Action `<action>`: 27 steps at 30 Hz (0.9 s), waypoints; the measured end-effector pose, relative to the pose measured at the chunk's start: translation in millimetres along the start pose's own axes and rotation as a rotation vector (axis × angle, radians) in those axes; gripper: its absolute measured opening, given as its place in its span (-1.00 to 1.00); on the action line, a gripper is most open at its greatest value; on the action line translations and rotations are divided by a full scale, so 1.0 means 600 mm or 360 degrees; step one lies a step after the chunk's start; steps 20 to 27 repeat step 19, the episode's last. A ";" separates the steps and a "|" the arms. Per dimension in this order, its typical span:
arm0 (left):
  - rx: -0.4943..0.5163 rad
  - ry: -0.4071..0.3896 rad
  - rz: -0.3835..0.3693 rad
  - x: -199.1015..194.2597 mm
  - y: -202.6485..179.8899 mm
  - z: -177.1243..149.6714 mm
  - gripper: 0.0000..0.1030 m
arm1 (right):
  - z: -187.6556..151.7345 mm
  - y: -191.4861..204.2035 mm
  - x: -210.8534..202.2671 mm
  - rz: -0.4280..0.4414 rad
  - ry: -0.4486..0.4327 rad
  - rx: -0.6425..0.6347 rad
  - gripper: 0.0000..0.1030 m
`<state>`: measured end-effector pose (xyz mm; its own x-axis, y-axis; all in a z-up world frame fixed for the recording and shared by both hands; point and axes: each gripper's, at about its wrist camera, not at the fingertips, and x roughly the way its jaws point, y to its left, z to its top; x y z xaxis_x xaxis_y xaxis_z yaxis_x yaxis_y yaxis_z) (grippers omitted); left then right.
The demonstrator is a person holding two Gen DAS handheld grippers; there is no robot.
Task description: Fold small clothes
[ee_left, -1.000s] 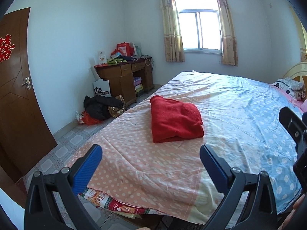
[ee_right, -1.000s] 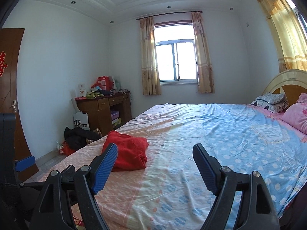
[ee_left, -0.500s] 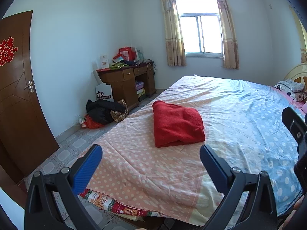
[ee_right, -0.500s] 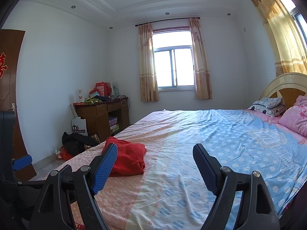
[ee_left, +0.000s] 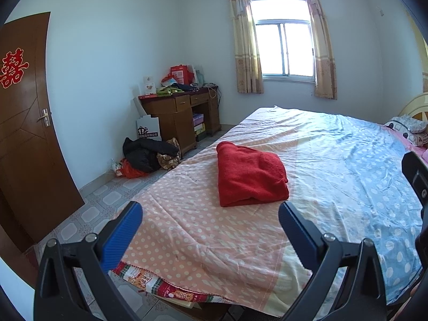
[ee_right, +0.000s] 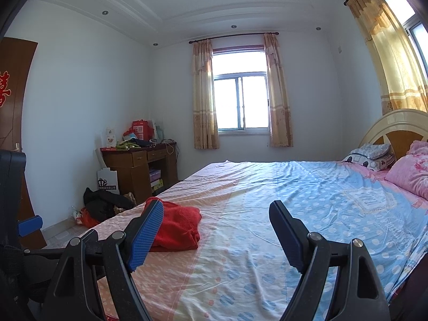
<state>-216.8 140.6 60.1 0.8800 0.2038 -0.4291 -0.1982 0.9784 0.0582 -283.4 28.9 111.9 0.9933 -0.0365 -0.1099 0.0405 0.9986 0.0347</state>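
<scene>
At the far left of the left wrist view a brown wooden door (ee_left: 24, 144) stands shut, a red paper character (ee_left: 12, 68) stuck on its upper panel. Beyond it, on the tiled floor (ee_left: 107, 200) against the white wall, lies a heap of dark clothing (ee_left: 147, 155) with something red tucked under it, and next to that a white paper bag (ee_left: 148, 131) leans against a wooden desk (ee_left: 176, 112). The desk's surface is piled with a red box (ee_left: 179, 73) and other small items too small to tell apart.

The left gripper (ee_left: 210, 228) hangs over the near edge of the bed (ee_left: 334, 160), its blue-padded fingers (ee_left: 121, 236) spread wide with nothing between them. Farther onto the bed, the red sweater (ee_left: 250, 178) lies folded into a thick rectangle on the pink polka-dot part of the bed sheet (ee_left: 203, 238), clear of both fingers and well apart from them. Behind it a curtained window (ee_left: 283, 50) lights the back wall.

Right of the sweater the sheet turns blue with pale dots. In the right wrist view the right gripper (ee_right: 216, 227) is held low over the bed, nearly level, fingers (ee_right: 287, 235) likewise wide apart and empty; its left finger overlaps the sweater (ee_right: 179, 226) in the picture only, the garment lying beyond it on the bed. At the far right are a patterned pillow (ee_right: 371, 155), a pink pillow (ee_right: 409, 168) and the cream headboard (ee_right: 393, 125).
</scene>
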 end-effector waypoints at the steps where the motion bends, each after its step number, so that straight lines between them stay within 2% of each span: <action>1: -0.0005 0.0003 -0.0009 0.000 0.001 0.000 1.00 | 0.001 0.002 -0.001 0.0000 -0.0004 -0.0004 0.59; 7: -0.0041 -0.0001 -0.0063 0.000 0.007 0.003 1.00 | 0.001 0.006 -0.002 0.0006 0.0004 -0.0017 0.60; 19: -0.0024 0.0000 0.0012 0.005 0.003 0.003 1.00 | 0.004 0.006 0.010 0.0010 0.0037 -0.0013 0.61; 27: -0.0024 0.0000 0.0012 0.005 0.003 0.003 1.00 | 0.004 0.006 0.010 0.0010 0.0037 -0.0013 0.61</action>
